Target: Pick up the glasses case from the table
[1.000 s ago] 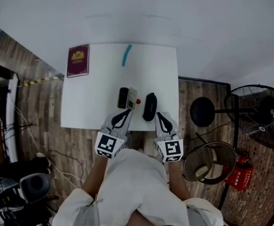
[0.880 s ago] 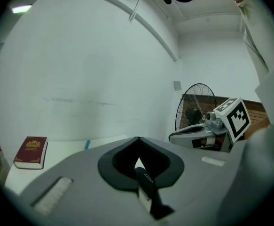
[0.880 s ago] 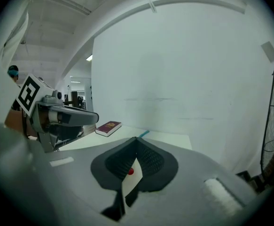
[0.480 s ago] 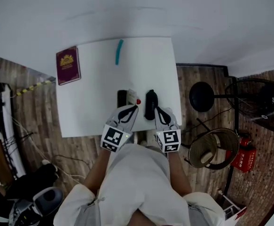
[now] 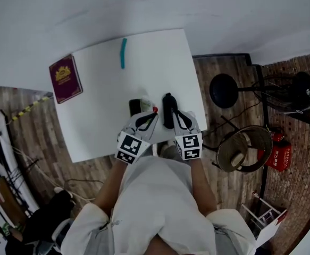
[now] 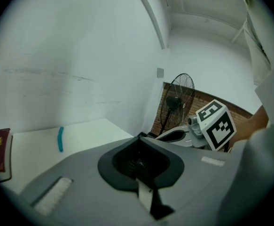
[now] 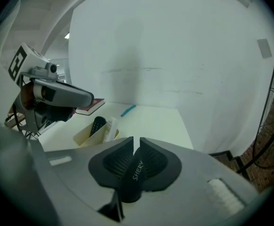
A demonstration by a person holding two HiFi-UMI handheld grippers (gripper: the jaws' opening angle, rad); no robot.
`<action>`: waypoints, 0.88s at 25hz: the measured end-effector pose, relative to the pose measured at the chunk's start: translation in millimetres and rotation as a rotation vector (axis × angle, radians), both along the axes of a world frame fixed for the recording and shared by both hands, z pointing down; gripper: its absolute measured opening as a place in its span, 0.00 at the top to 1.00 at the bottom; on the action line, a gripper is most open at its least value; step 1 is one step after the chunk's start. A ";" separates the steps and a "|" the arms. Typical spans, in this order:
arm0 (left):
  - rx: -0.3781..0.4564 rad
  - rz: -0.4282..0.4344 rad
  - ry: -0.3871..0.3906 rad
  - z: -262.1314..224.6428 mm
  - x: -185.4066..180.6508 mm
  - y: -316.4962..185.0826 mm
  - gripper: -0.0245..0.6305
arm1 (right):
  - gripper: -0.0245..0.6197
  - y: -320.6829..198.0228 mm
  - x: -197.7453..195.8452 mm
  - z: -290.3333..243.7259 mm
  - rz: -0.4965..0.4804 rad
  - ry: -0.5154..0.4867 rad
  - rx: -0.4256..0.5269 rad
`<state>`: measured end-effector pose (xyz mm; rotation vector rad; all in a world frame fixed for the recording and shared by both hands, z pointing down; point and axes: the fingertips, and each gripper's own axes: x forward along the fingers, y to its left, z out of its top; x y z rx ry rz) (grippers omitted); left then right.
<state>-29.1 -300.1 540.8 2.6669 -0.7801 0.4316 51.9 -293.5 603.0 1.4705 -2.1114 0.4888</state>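
**Your right gripper (image 5: 177, 117) is clenched on the glasses case (image 5: 168, 106); your left gripper (image 5: 147, 119) is closed on nothing**

In the right gripper view, your two dark ribbed pads press in on the black case from both sides. The case runs from between them back toward the camera, and white lettering shows on its top.

From your head view, the case sits over the white table (image 5: 96, 116), close to the near right edge. Its far end pokes out past the right gripper's tips. No view shows whether it rests on the tabletop or has come clear of it.

Your left gripper sits just beside the right one, on its left. In the left gripper view its jaws are drawn together. A thin pale strip shows at the seam, and you cannot tell what it is. That camera tilts upward at the wall, a standing fan (image 6: 175, 102) and your right gripper's marker cube (image 6: 215, 125).

Under the left gripper's tips is a cream tray (image 7: 86, 135) with a black remote (image 7: 97, 124) and a white tube (image 7: 110, 128) in it. A small red knob (image 5: 155, 109) shows at the tray's right side. The tray stands near the case but apart from it.

Farther back on the table, a maroon booklet (image 5: 65, 78) lies at the far left corner. A teal stick (image 5: 123, 53) lies near the far edge, well apart from the case.

On the wood floor to your right stand a black stool (image 5: 224, 91), a wicker basket (image 5: 243, 155) and a red extinguisher (image 5: 279, 154)
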 end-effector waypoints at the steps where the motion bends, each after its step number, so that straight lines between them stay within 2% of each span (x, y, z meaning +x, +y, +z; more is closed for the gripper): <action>1: -0.006 0.012 -0.003 1.7 2.1 0.6 0.93 | 0.88 1.1 0.9 5.0 0.003 0.007 -0.014; 9: -0.033 0.058 -0.041 15.7 15.2 5.4 0.93 | 0.79 10.4 4.4 42.0 0.007 0.034 -0.098; 15: -0.031 0.043 -0.064 18.7 19.1 11.1 0.93 | 0.68 10.5 11.6 61.9 0.006 0.045 -0.137; 22: -0.042 0.005 -0.081 22.2 20.5 15.5 0.93 | 0.60 14.0 13.6 86.5 -0.009 0.004 -0.202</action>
